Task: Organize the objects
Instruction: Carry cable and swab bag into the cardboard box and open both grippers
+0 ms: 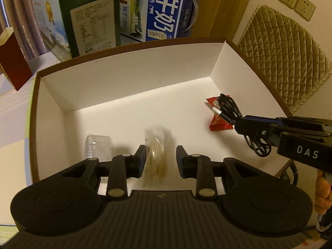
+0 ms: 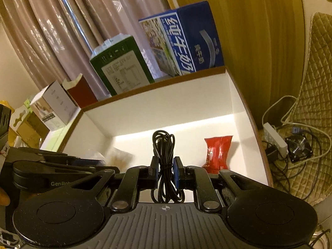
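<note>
Jaws first: my right gripper [image 2: 166,171] clamps the black cable bundle [image 2: 164,145], my left gripper [image 1: 160,155] gapes around a blurred clear packet [image 1: 157,145]. Inside the white box [image 1: 128,72], a red candy wrapper [image 1: 217,122] lies centre-right; milk cartons [image 1: 164,8] stand upper centre against curtains [image 2: 51,31].

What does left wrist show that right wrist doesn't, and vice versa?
Left wrist only: a clear plastic cup lying on the box floor, wall sockets, and the left tool open around a blurred pale packet.

Right wrist only: a power strip and small fan with loose cords beside the box, plus small cartons at left.

Both: the white-lined box, red candy wrapper, the right tool shut on a coiled black cable, and the milk cartons behind.
</note>
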`<state>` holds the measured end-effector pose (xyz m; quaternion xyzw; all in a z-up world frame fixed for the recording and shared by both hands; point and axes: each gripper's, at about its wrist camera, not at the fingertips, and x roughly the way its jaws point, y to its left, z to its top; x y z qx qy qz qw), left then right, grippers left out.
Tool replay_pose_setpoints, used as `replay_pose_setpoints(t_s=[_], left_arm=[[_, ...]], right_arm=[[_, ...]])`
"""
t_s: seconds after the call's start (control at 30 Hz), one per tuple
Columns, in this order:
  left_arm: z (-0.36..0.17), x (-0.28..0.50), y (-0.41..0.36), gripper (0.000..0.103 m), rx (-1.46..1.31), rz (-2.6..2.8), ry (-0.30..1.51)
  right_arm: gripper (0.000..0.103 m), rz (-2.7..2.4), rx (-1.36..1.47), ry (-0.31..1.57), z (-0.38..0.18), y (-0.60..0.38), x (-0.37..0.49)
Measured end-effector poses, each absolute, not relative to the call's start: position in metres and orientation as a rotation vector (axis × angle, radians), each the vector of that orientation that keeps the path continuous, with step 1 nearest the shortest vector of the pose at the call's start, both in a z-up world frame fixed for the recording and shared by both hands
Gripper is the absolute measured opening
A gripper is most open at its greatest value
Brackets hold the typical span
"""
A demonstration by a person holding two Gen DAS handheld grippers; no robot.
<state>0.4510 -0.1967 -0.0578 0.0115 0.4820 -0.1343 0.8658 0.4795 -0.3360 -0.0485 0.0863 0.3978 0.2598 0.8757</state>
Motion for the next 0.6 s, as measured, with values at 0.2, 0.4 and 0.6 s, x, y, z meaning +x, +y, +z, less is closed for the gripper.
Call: replay_pose_setpoints(t_s=[0.2, 0.4, 0.6], left_arm=[[-0.055, 0.45, -0.198, 0.037, 0.033, -0.288, 1.001], [-0.049, 0.443, -0.196, 0.053, 0.041, -0.292, 0.987], [-0.041, 0.431, -0.186, 0.065, 0.037, -0.293, 0.982]], right_arm=[[0.011, 0.541, 0.17, 0.85, -0.053, -0.335, 0.483], [0.026, 0.525, 0.14, 0.828, -0.051, -0.333, 0.481], [0.056, 0.536, 0.091, 0.809, -0.04, -0.333, 0.471]])
